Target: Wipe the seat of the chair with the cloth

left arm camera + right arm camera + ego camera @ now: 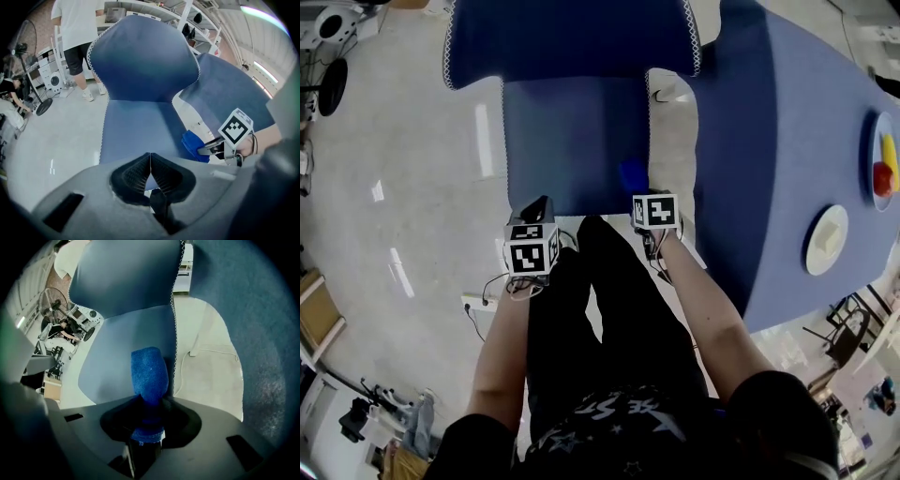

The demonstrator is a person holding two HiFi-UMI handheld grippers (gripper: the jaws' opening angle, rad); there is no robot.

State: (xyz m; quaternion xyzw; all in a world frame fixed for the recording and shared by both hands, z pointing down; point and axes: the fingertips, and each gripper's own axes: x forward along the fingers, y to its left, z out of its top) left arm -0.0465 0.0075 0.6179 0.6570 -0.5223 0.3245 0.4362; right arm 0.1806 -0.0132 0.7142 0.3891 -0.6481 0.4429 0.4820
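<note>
While right claw (147, 425) grips cloth (149, 373) at chair seat (572, 141) edge, left claw (150, 164) pinched empty, glossy floor (412, 187).

Head view: I get only a sliver of cloth (632, 174) past the right gripper (645, 199); chair (572, 141) backrest cropped at top edge.

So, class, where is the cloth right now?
The cloth is clamped in the right hand-held gripper, at the near right corner of the seat in the head view.
</note>
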